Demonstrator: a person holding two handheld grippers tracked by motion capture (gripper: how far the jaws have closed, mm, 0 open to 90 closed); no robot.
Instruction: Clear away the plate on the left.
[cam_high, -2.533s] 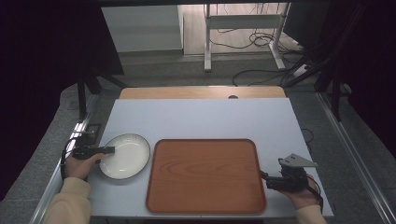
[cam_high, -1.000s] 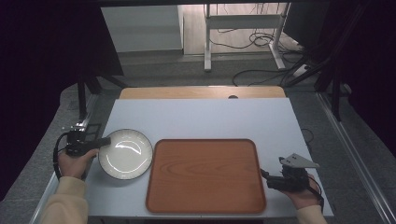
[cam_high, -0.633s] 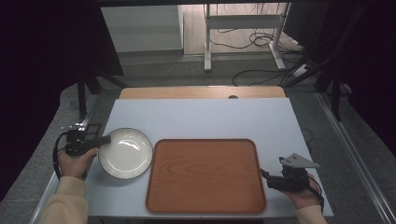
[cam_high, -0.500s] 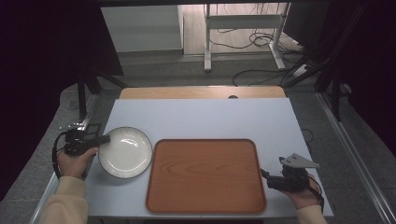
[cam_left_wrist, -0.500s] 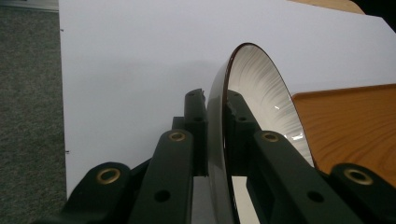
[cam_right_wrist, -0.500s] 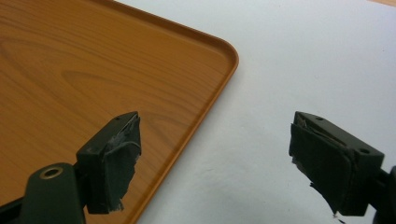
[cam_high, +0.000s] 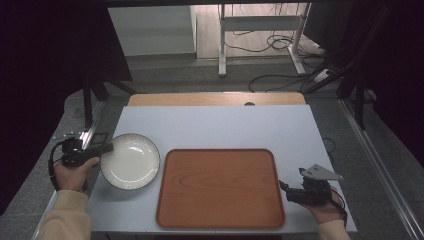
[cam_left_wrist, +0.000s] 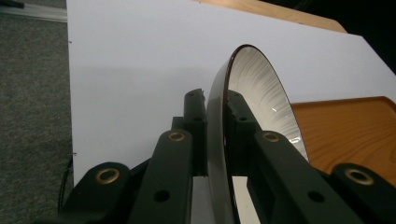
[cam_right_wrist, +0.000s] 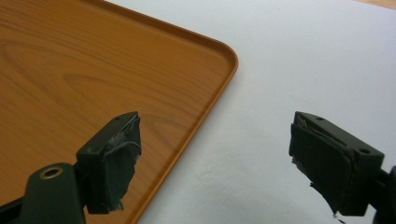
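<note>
With its jaws pinched tight on the rim, one inside the bowl of it and one outside, the left gripper (cam_high: 107, 147) had the white plate (cam_high: 130, 160) by its left edge, and in the left gripper view the plate (cam_left_wrist: 261, 107) stood on edge between the jaws, which told me the hand was rolled over sideways. My guess was that a rim grip like that was chosen because a flat plate offers nothing else to bite. From the high view I could not tell whether the plate was touching the white table (cam_high: 215, 125) or held just clear of it; it sat just beside the left edge of the wooden tray (cam_high: 220, 187), which lay bare, perhaps meant to receive it.

Over at the tray's right edge the right gripper (cam_high: 284, 188) waited, jaws spread wide with nothing between them, hovering above the tray corner (cam_right_wrist: 219, 51) and the table, handy for steadying, I reckoned.

The count: one plate, one tray, two grippers, one table.
</note>
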